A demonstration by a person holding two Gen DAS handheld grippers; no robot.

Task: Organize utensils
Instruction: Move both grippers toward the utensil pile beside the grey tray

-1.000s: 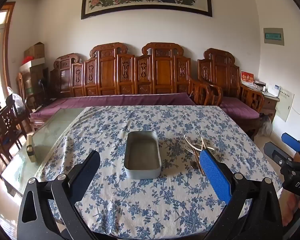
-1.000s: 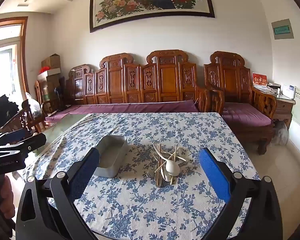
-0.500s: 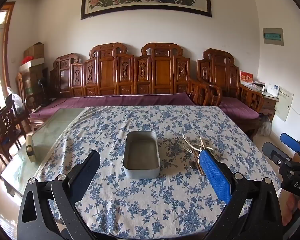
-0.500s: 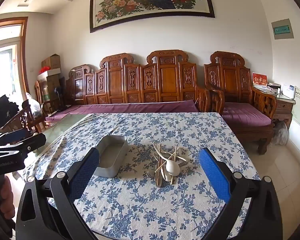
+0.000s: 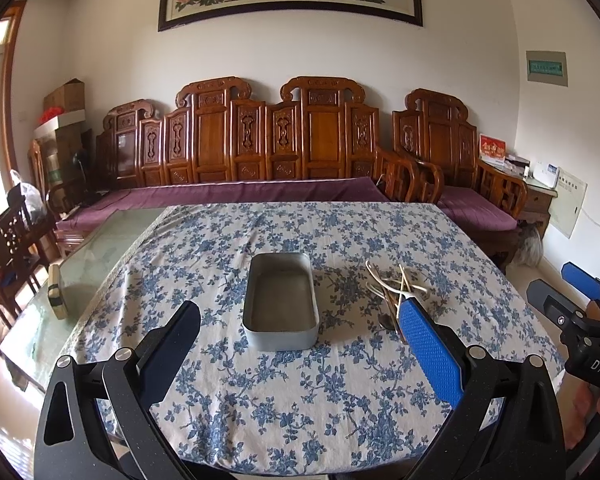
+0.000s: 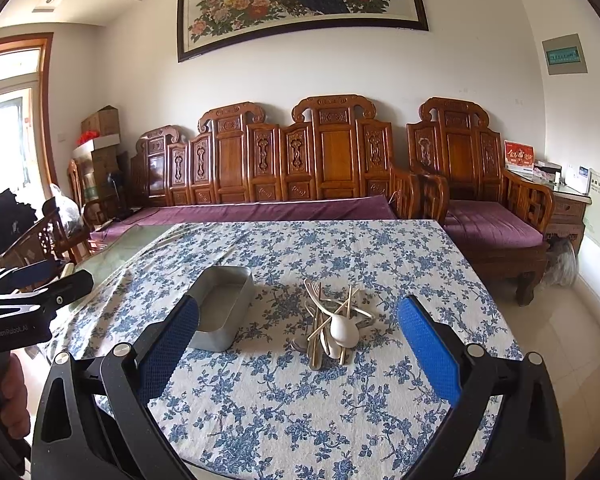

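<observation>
Tin [image 5: 281, 300] on tablecloth [image 5: 300, 392], utensil pile [image 6: 332, 326] right of it.

We count one metal tin [image 6: 220, 308], one heap of utensils [image 6: 334, 326] holding one white spoon [image 6: 343, 332] and one fork [image 6: 314, 294], the rest too tangled to number, and two grippers.

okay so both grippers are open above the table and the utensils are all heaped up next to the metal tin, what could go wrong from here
1. The utensil pile is crossed and tangled: forks, chopsticks and a white spoon overlap, so gripping one may drag or flick others.
2. The metal tin sits loose on the tablecloth; a utensil dropped against its rim might push it.
3. The right gripper and left gripper are close together, so they could collide.
</observation>
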